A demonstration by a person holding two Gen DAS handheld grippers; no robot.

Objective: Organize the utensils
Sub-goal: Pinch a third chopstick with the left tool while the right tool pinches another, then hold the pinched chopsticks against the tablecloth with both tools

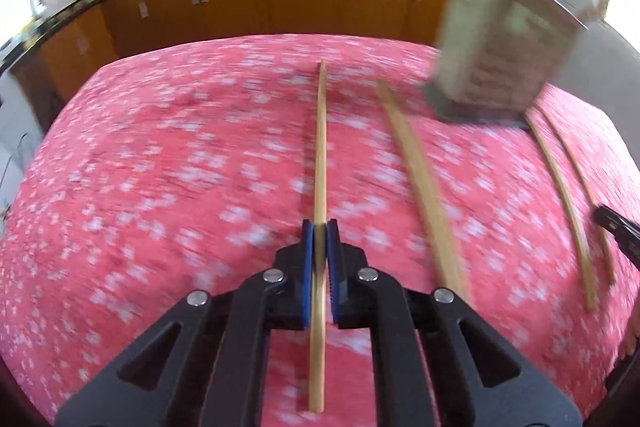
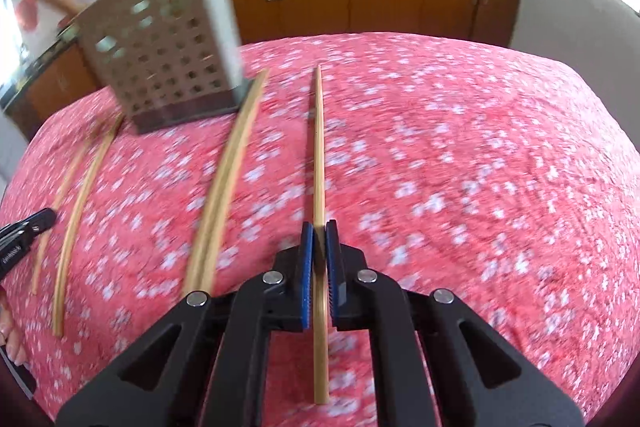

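Near the holder (image 2: pixel 168 59) on the pink cloth (image 2: pixel 480 167), both your tongs are clamped on a chopstick each: left gripper (image 1: pixel 319 227) on one (image 1: pixel 320 147), right gripper (image 2: pixel 319 229) on another (image 2: pixel 319 155), held lengthwise, probably for dropping in. Loose chopsticks (image 2: pixel 224 179) lie beside the holder, crowding its base.

A table covered with a pink cloth (image 1: pixel 160 167) patterned with white flowers carries the things. On it stands a perforated metal utensil holder (image 2: pixel 168 67), upright at the far side. Loose wooden chopsticks (image 2: pixel 224 179) lie on the cloth near the holder, at least 3 of them.
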